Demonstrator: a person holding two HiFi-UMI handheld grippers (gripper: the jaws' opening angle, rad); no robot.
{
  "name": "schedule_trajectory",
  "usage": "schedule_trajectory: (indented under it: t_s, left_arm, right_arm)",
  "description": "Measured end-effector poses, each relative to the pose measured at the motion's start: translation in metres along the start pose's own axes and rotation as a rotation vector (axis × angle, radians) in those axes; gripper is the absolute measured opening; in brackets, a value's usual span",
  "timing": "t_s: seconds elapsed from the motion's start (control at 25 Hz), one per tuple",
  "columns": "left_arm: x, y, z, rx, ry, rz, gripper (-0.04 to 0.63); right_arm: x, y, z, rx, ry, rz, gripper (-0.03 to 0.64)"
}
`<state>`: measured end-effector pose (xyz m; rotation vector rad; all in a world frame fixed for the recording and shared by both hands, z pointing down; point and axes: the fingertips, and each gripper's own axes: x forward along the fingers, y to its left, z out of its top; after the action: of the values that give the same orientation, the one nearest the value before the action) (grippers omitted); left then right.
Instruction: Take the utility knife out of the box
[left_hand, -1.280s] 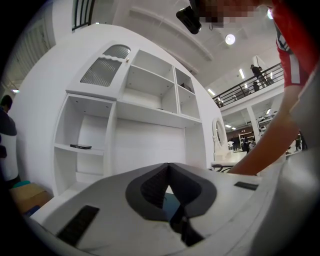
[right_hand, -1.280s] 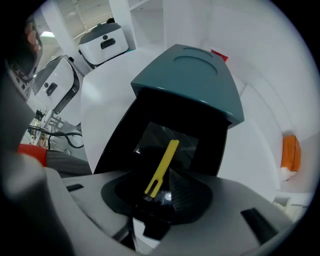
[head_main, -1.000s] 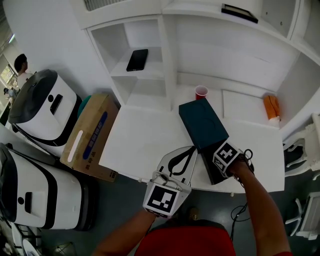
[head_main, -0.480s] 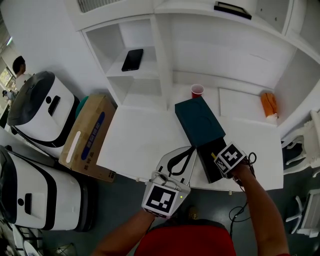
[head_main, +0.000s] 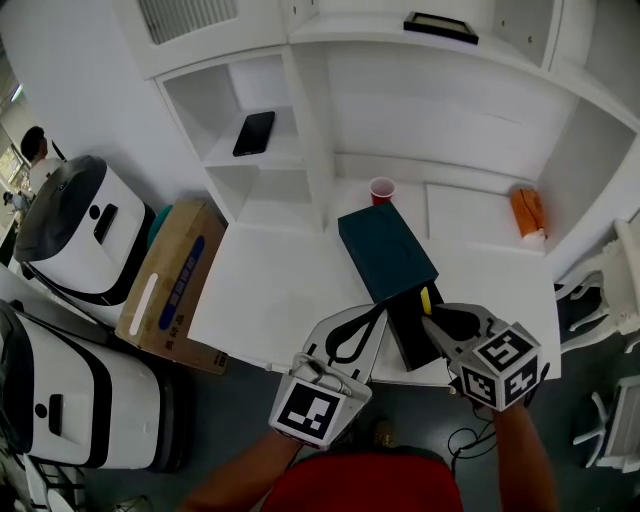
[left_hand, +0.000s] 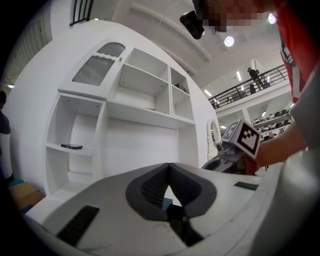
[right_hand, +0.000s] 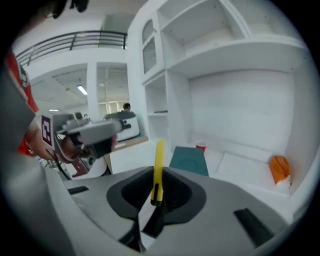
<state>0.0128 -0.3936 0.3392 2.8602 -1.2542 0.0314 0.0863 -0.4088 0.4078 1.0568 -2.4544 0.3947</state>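
Note:
A dark teal box (head_main: 385, 250) lies on the white table (head_main: 270, 290), its black drawer (head_main: 408, 330) pulled out toward me. My right gripper (head_main: 432, 312) is raised above the drawer's front end, shut on a yellow utility knife (head_main: 426, 298). In the right gripper view the utility knife (right_hand: 159, 155) stands upright, clamped between the pads of the right gripper (right_hand: 156, 174), with the box (right_hand: 189, 160) beyond it. My left gripper (head_main: 381, 305) rests level at the table's front edge, just left of the drawer. The left gripper (left_hand: 168, 167) has its tips together with nothing between them.
A red cup (head_main: 381, 190) stands behind the box, and an orange object (head_main: 527, 212) lies at the back right. A black phone (head_main: 251, 133) is on a shelf. A cardboard box (head_main: 170, 280) and white machines (head_main: 75, 220) stand on the floor at left.
My right gripper has risen from the open drawer and swung back toward me with the yellow knife between its jaws. The left gripper has hardly moved.

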Motion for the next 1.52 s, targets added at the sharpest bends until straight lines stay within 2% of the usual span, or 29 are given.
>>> schedule_trajectory:
  t_s: [0.24, 0.32, 0.44, 0.84, 1.52]
  left_arm:
    - [-0.004, -0.014, 0.025, 0.016, -0.035, -0.021, 0.037]
    - [-0.008, -0.019, 0.032, 0.018, -0.043, -0.026, 0.037]
    - [-0.012, -0.024, 0.039, 0.026, -0.051, -0.032, 0.037]
    - [-0.021, -0.034, 0.043, 0.022, -0.053, -0.047, 0.037]
    - [-0.023, -0.039, 0.042, 0.018, -0.049, -0.048, 0.037]
  right_arm:
    - [-0.054, 0.029, 0.061, 0.007, -0.356, 0.019, 0.077]
    - [-0.068, 0.035, 0.069, 0.011, -0.443, 0.021, 0.077]
    - [-0.081, 0.04, 0.072, 0.035, -0.517, 0.022, 0.077]
    - [-0.101, 0.052, 0.081, -0.075, -0.606, -0.04, 0.075]
    - [-0.103, 0.053, 0.08, -0.082, -0.606, -0.055, 0.074]
